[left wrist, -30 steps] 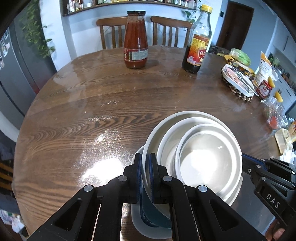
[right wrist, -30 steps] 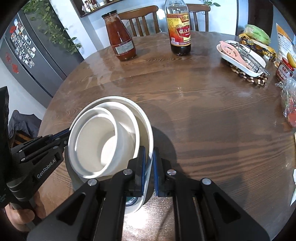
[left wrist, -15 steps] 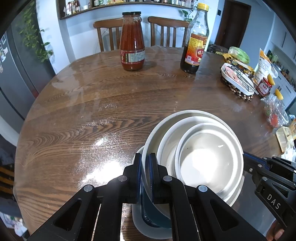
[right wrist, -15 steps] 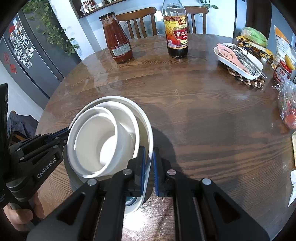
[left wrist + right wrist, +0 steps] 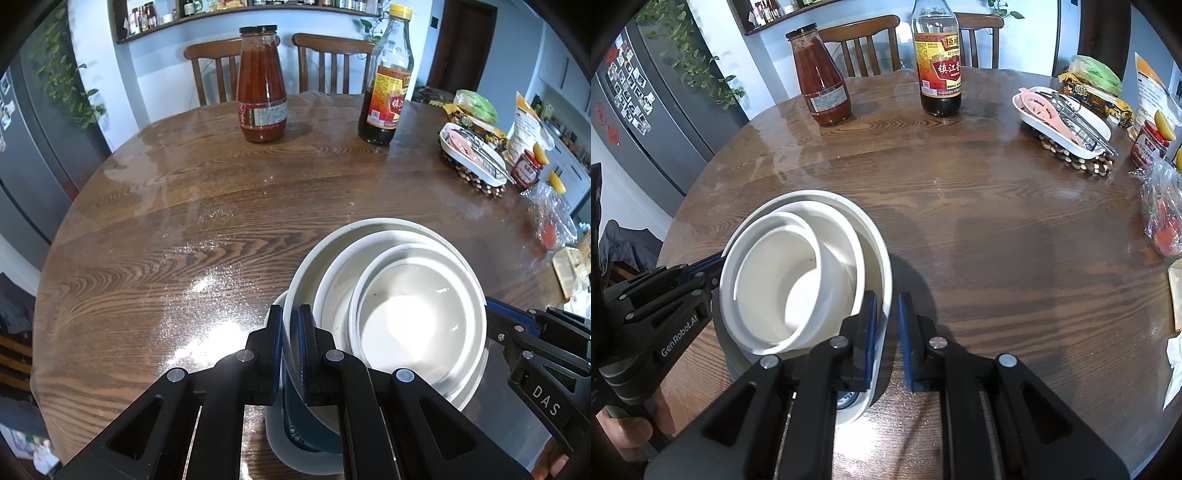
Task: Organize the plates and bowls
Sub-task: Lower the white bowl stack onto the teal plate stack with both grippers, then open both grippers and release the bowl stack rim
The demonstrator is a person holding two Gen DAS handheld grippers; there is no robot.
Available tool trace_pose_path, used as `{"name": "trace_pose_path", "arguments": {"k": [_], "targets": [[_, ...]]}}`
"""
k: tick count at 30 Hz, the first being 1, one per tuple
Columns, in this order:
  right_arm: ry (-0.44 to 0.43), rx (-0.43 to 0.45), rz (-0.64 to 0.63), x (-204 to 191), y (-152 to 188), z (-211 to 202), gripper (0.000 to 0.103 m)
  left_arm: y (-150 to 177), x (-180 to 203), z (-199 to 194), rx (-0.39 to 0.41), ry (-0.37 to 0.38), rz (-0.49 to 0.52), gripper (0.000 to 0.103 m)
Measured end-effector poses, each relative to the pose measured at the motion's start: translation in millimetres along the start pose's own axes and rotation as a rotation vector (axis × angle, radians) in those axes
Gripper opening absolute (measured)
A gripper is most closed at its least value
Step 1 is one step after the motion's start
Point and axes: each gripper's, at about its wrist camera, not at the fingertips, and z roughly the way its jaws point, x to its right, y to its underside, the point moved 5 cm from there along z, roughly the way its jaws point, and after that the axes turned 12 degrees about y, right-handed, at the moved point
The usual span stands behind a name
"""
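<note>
Round wooden worktop [image 5: 155, 229]: carries all items. Stack of white bowls [image 5: 399, 295], nested, on a plate [image 5: 275, 439] at the near edge. Left hand-held gripper [image 5: 290, 328]: jaws closed tight on the rim of the outermost bowl, left side. Right hand-held gripper [image 5: 886, 317]: jaws opening, the opposite rim between them, outer pad clear of it. Sauce jar [image 5: 261, 85] and dark bottle [image 5: 386, 77]: upright, far side, apart. White tray [image 5: 472, 155] of utensils: far right.
</note>
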Motion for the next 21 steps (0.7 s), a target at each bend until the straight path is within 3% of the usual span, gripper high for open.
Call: {"name": "trace_pose_path", "arguments": {"k": [21], "targets": [[0.002, -0.012, 0.011, 1.0, 4.4, -2.8, 0.021, 4.3, -0.3, -0.1, -0.026, -0.002, -0.009, 0.004]]}}
